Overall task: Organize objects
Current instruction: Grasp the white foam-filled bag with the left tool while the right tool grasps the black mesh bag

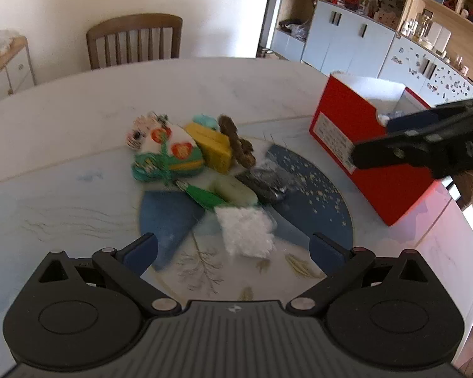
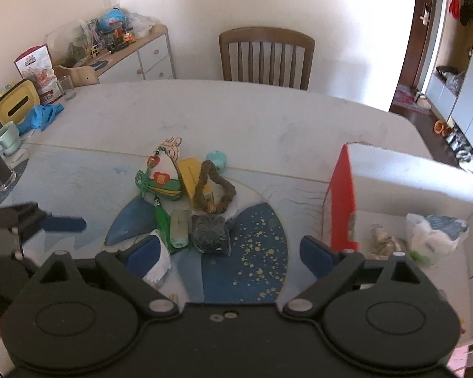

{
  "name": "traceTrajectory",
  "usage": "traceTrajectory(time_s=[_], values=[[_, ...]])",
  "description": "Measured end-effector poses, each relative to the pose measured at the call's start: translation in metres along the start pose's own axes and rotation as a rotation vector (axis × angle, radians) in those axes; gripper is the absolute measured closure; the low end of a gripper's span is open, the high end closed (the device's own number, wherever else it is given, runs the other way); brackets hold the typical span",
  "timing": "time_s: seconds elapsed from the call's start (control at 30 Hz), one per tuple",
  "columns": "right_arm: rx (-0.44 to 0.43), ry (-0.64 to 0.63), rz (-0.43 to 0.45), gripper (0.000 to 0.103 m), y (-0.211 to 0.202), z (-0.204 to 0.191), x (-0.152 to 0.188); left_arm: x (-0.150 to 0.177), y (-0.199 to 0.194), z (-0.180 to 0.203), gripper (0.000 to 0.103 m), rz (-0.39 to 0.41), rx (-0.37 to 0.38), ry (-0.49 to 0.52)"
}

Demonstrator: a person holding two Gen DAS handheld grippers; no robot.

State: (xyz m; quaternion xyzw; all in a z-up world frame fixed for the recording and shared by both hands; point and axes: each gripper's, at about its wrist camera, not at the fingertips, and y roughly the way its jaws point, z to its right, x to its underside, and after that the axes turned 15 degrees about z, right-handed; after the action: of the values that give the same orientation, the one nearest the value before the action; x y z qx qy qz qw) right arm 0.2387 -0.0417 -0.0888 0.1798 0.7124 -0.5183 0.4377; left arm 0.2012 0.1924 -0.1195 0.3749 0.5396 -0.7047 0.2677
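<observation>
- Left tongs [image 1: 233,249]: lower centre of the left view, spread wide, holding nothing, hovering over the table [image 1: 63,132].
- Right tongs [image 2: 230,252]: lower centre of the right view, likewise wide apart and empty.
- White fluffy wad [image 1: 246,233]: nearest item, just ahead of the left tongs. Judged very light and soft; it should compress, so pinch across the middle.
- Green tassel [image 1: 205,197]: beside the wad, tied to the toy by a cord. Limp; likely to drag the toy along.
- Pale green block [image 1: 236,190]: centre of the left view. Looks rigid and smooth; grip its long flat sides.
- Dark crinkled packet [image 2: 210,231]: touching the block. Wrapper looks slippery; take it by the bulk rather than an edge.
- Brown bead loop [image 2: 214,186]: mid frame, draped over the yellow box. Flexible, will dangle; pinch one strand.
- Yellow box [image 1: 213,145]: stiff, flat-faced, probably light.
- Stuffed fabric toy [image 1: 164,149]: centre left. Soft, bulky; grip the narrow end.
- Teal round item [image 2: 217,160]: furthest of the pile, partly hidden.
- Red box [image 1: 356,135]: right of the frame, open-topped, already holding bagged items; the likely destination.
</observation>
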Motion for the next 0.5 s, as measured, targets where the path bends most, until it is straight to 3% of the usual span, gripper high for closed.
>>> traceTrajectory(time_s=[0.5], values=[[0.004,0.012,-0.088,0.019,0.061,0.002,0.016,0.019,0.034,0.013,0.000,0.038,-0.092,0.022]])
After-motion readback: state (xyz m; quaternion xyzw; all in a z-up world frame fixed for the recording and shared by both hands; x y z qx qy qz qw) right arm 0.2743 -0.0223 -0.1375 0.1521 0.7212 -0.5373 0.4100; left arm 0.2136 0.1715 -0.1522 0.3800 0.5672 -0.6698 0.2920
